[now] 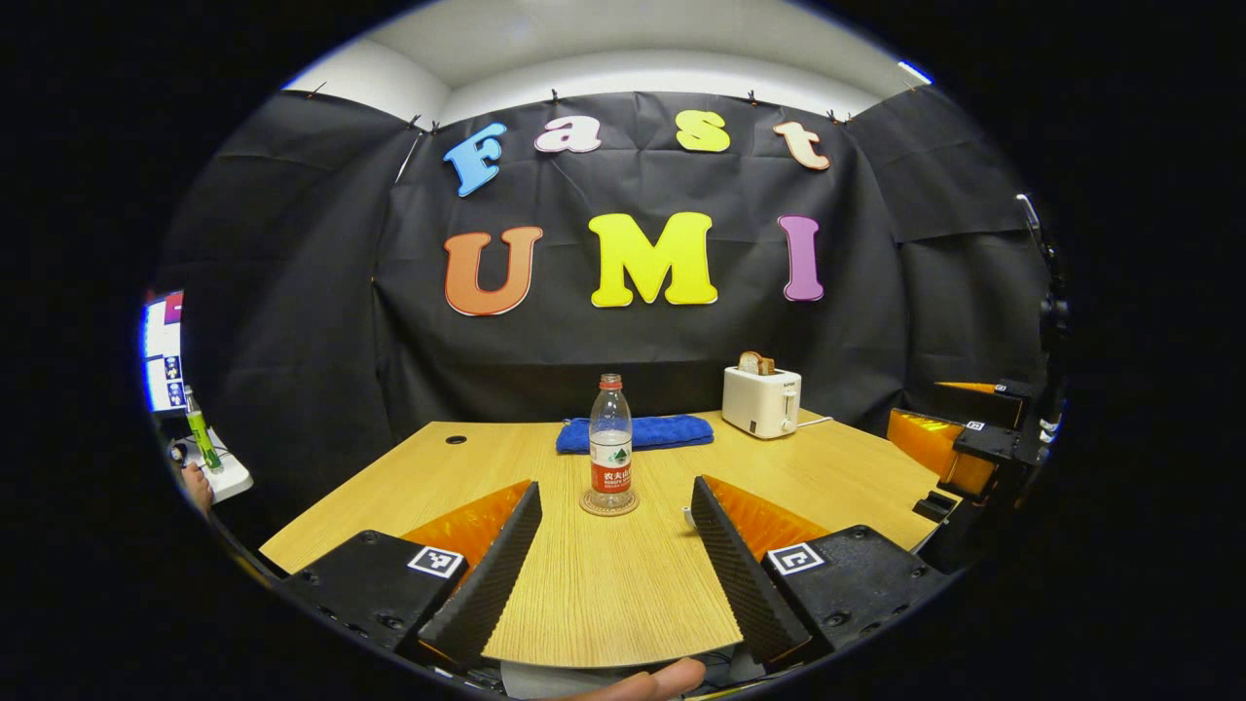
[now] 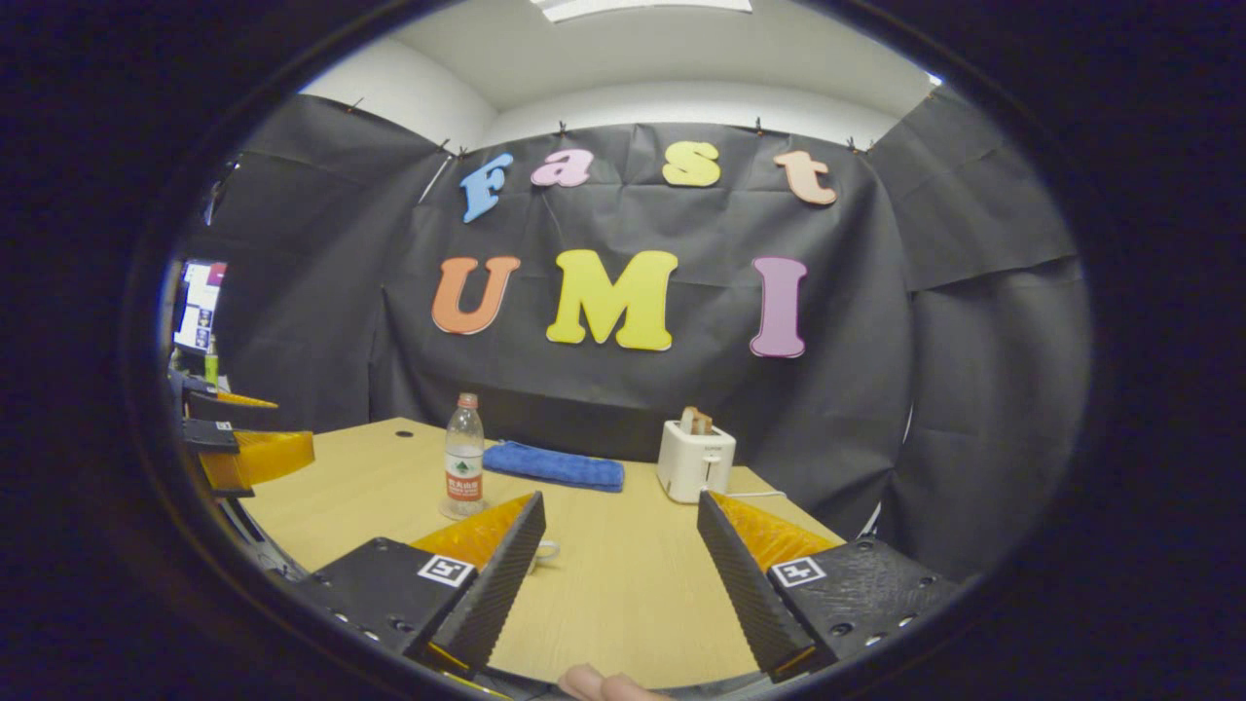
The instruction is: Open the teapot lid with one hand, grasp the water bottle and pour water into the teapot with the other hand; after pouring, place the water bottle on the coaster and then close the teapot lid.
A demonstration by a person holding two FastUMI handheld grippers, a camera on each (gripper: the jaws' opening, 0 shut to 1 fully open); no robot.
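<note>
The teapot is mostly hiding behind the fingers: a small white bit [image 1: 688,516] is peeking out by the left gripper [image 1: 615,574], and a little white loop [image 2: 547,552] is poking out by the right gripper [image 2: 619,584], too small to make out well. The water bottle [image 1: 610,443] is standing upright on a round coaster [image 1: 609,505] in the middle of the wooden table [image 1: 623,584], clear, with a red cap and red label, in front of a blue towel [image 1: 635,432] and near a white toaster [image 1: 761,400]. Both grippers are hanging wide open over the table, holding nothing.
</note>
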